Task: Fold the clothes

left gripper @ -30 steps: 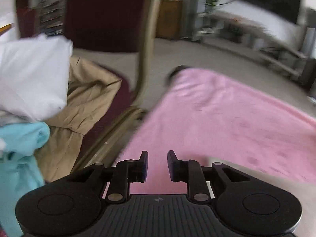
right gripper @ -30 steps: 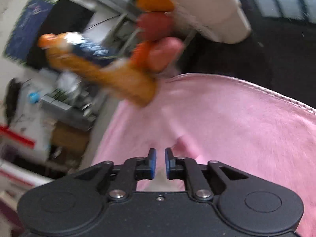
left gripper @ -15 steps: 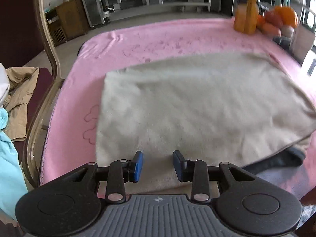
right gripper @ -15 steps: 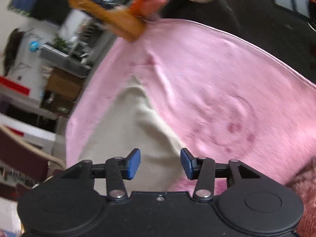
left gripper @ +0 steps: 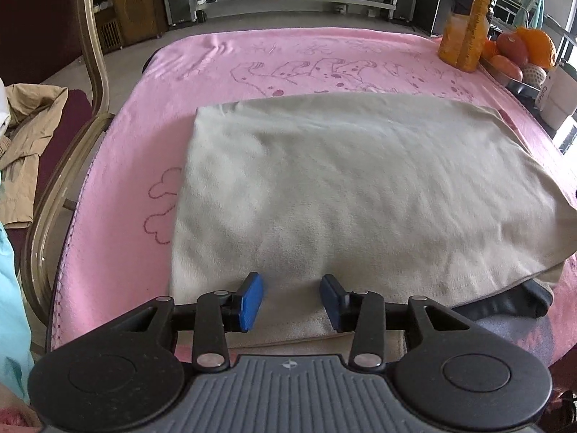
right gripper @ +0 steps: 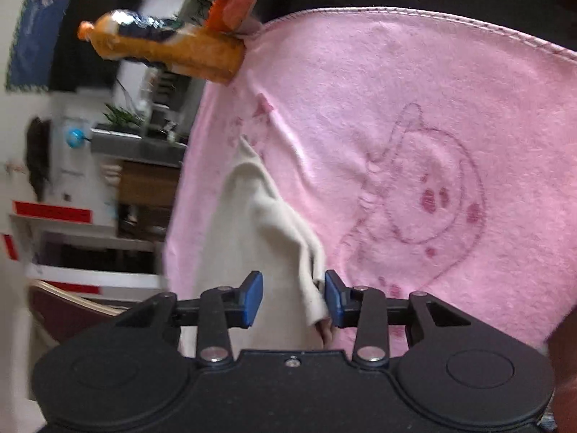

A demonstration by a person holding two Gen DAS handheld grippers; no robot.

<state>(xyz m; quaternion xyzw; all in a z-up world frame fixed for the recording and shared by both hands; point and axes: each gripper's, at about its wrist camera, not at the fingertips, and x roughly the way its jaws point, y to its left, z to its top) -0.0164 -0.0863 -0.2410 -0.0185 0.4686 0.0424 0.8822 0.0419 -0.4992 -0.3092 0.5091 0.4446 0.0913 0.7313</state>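
A cream garment [left gripper: 346, 195] lies folded flat on a pink blanket [left gripper: 288, 57] that covers the table. My left gripper [left gripper: 291, 301] hovers over the garment's near edge, its jaws opening, the blue pads apart with cloth under them but not pinched. In the right wrist view the same cream garment [right gripper: 259, 223] runs up between the fingers of my right gripper [right gripper: 293, 297]. Those jaws are closing around the garment's raised right edge; the right pad [right gripper: 333, 301] is against the fold, the left pad stands clear of it.
An orange bottle [left gripper: 465, 25] and a tray of fruit [left gripper: 519, 54] stand at the blanket's far right corner. A chair [left gripper: 83, 115] with tan clothing [left gripper: 25, 144] and a light blue garment [left gripper: 10, 306] is at the left. A dark item [left gripper: 512, 303] pokes out under the cream garment's right end.
Both views swung from the chair and room down onto the table and the cream garment. The left jaws widened steadily. The right jaws opened wide, then narrowed around the garment's edge.
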